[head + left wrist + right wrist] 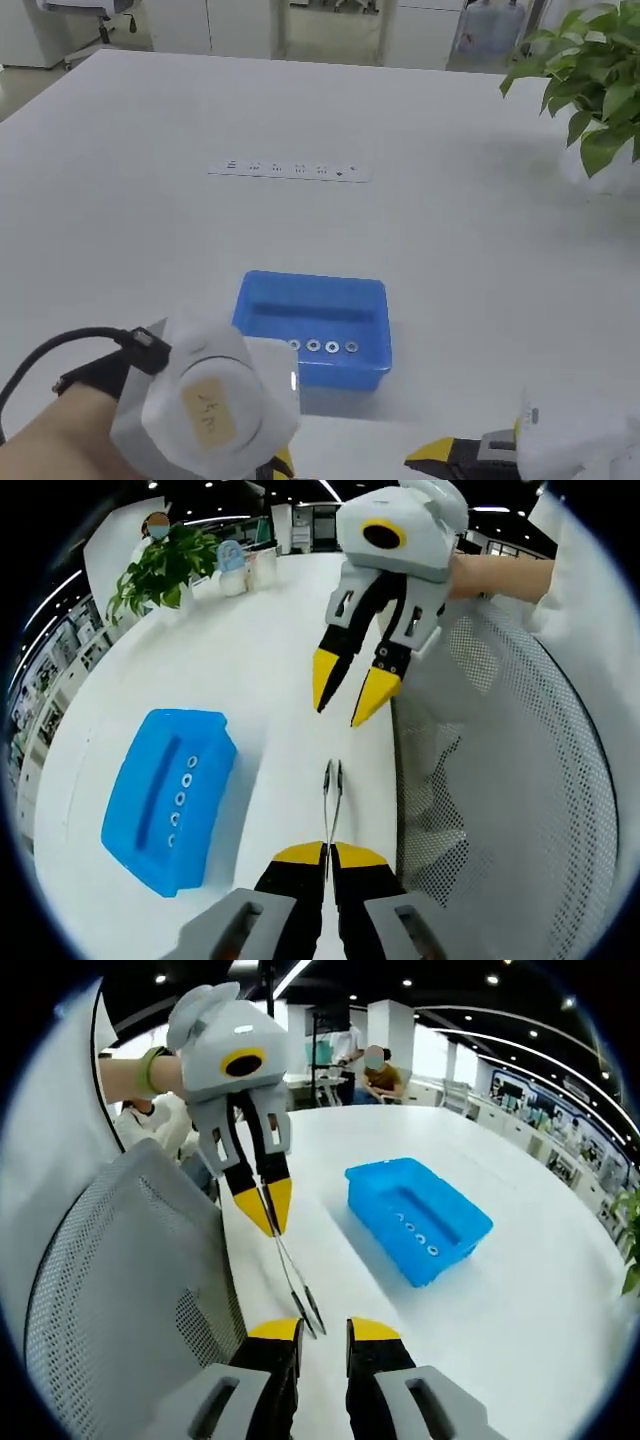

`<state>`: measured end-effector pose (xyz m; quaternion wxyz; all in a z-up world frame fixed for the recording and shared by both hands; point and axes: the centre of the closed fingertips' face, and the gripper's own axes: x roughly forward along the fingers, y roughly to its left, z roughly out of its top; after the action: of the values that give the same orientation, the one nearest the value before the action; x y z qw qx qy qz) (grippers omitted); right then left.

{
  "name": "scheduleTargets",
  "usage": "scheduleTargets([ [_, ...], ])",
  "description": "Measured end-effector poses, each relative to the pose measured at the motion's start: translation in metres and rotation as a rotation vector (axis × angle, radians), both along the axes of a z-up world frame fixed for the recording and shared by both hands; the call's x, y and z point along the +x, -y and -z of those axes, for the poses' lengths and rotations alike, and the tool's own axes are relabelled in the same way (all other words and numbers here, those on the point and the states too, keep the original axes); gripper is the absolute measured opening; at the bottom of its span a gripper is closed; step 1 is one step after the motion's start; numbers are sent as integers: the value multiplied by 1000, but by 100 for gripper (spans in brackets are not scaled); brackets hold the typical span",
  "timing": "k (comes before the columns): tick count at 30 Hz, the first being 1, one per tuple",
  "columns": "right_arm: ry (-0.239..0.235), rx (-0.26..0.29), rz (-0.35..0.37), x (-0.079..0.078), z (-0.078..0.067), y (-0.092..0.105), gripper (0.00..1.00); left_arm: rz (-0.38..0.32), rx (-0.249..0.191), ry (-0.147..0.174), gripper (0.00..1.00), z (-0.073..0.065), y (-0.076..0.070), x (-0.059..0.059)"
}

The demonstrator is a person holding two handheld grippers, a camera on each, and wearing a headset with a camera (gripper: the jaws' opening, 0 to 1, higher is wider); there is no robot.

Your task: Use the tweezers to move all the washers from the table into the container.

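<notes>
Left gripper point(328, 855): jaws pressed together on the tweezers point(330, 800), gripped at the back end. The tips point forward over the table point(450, 230) by the near edge. The tips look bare; no washer seen between them.

Container point(330, 372): blue, sits mid-table, ahead of both grippers and apart from them. Washers point(322, 346) lie in a row on its floor along the near wall. The left gripper view shows five; in the head view four are clear and the left gripper's body covers the row's left end.

Right gripper point(323, 1328): jaws spread, nothing between them, held near the tweezers' tips but not touching them.

Progress: no washer visible on the open table in any view, so the transfer looks done or nearly done. The strip of table under the grippers and close to the person is partly covered, so a stray washer there can't be ruled out. What's left is probably just a check and setting the tweezers down.
</notes>
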<state>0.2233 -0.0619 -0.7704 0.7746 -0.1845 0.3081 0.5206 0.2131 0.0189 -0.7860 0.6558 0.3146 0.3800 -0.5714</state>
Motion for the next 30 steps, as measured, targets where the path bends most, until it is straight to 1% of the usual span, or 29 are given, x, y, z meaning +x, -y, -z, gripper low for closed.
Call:
scheduleTargets([
  [2,5,19,45,5,-4,5,13,2,24,-8,0,6,-3,0],
  [3,6,29,62,6,-6,6,13,-1,43,-11,0,11,-5,0],
  [6,0,69,123,11,-11,11,13,4,80,-26,0,22,-8,-1],
  [11,7,93,187,17,-16,19,13,-9,129,-58,0,34,-12,-1],
  [14,2,115,217,19,-19,22,13,-4,165,-62,0,40,-15,-2],
  [17,2,124,240,20,-19,24,12,-2,183,-68,0,42,-16,-3],
  [18,3,125,248,21,-19,25,12,-5,189,-74,0,43,-16,-3],
  [22,1,150,275,22,-22,27,12,-15,192,-86,0,42,-16,-3],
  [24,0,157,285,23,-22,28,12,-4,206,-80,0,43,-16,-4],
  [26,-3,166,296,24,-23,29,12,20,239,-59,0,45,-19,-4],
  [27,-1,168,304,24,-24,30,11,16,230,-58,0,47,-15,-6],
  [30,-2,184,323,27,-26,33,11,32,237,-38,0,46,-16,-5],
])
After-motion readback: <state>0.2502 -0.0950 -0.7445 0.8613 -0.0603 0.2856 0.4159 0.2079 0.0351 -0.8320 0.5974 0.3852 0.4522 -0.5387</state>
